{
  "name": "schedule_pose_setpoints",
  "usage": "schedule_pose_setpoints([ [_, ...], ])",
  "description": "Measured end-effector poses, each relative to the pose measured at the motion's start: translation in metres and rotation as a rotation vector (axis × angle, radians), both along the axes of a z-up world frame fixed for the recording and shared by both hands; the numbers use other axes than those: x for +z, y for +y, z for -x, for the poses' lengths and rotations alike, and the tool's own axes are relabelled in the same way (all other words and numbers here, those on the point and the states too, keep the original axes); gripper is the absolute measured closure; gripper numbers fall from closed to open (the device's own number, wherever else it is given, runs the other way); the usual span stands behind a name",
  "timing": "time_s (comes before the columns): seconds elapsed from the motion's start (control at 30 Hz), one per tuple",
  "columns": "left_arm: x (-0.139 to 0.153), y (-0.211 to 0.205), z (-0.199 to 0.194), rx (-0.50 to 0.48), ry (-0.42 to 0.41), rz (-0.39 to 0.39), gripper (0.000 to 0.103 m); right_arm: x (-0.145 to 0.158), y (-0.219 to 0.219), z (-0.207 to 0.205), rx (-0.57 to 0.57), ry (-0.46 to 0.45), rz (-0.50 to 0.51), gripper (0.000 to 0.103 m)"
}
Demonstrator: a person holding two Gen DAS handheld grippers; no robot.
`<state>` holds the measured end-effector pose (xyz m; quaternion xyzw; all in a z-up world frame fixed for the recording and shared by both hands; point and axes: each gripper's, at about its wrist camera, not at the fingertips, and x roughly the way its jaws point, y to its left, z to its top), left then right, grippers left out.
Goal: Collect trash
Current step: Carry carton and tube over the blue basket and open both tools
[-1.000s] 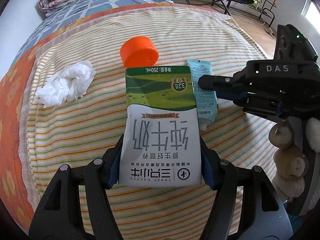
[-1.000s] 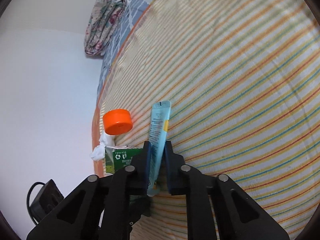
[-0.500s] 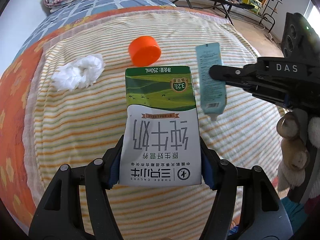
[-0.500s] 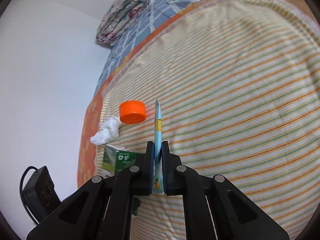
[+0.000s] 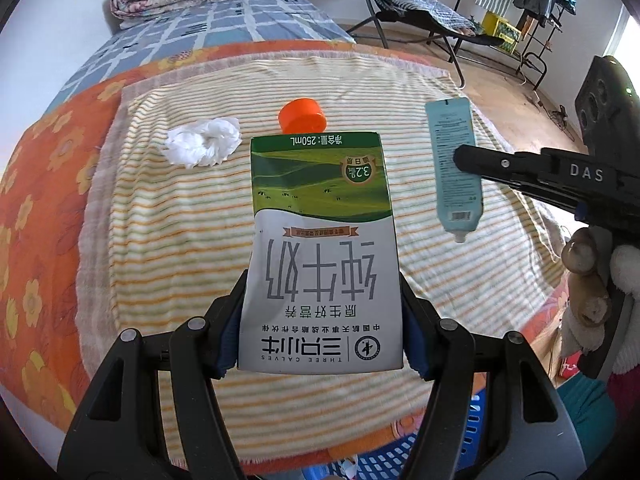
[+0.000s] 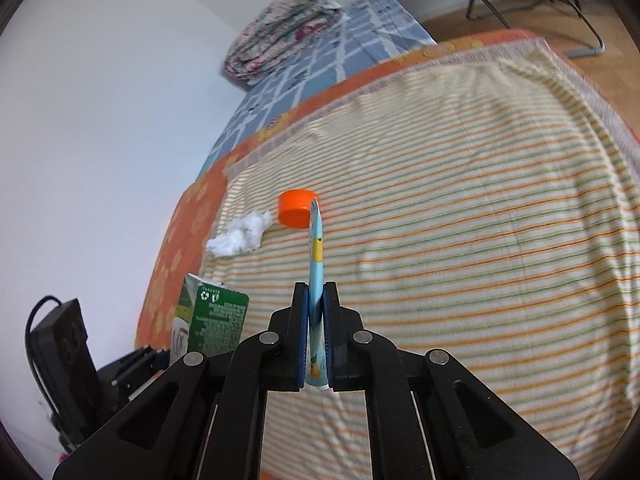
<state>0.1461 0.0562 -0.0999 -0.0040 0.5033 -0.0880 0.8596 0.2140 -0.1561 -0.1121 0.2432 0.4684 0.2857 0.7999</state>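
left view, left claw [image 5: 322,326]: clamped on milk carton [image 5: 320,248], pads pressing both side walls near its lower end
left view, carton: sticks out forward from the claw, print upside down, green end farthest away, lifted clear of the blanket
left view, blanket [image 5: 160,240]: striped, spread under and ahead of the claw, on an orange flowered sheet [image 5: 44,184]
left view, cap [image 5: 302,115]: orange, on blanket straight ahead, just past the carton's far end
left view, tissue [image 5: 204,146]: white crumpled wad, ahead and left of the claw, near the cap
left view, right claw [image 5: 464,159]: comes in from the right, pinching a light blue tube [image 5: 454,168], tube off the blanket, nozzle end toward the camera
left view, hand [image 5: 586,280]: right edge, around the other claw's handle
left view, basket [image 5: 400,460]: blue plastic, bottom edge, below the bed's near edge
right view, right claw [image 6: 316,334]: squeezed nearly flat on the tube [image 6: 316,248], tube seen edge-on, pointing forward and up
right view, cap [image 6: 296,208]: on blanket straight ahead, tube tip overlaps it in the view
right view, tissue [image 6: 240,236]: ahead and left, just beside the cap
right view, carton [image 6: 212,316]: low left of the claw, green end up, held in the left claw [image 6: 136,364], grip itself not clear here
right view, blanket [image 6: 460,240]: fills the area ahead and right
right view, folded quilt [image 6: 284,28]: far ahead at the wall end of the bed
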Motion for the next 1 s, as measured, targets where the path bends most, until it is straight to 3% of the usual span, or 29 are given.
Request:
schedule_pose_setpoints([
  [0.47, 0.023, -0.013, 0.078, -0.048, -0.042, 0.004, 0.037, 0.027, -0.016, 0.076, 0.109, -0.12, 0.069, 0.097],
  [1.0, -0.006, -0.038, 0.171, -0.112, 0.023, 0.032, 0.037, 0.016, -0.009, 0.191, 0.294, -0.229, 0.215, 0.097],
])
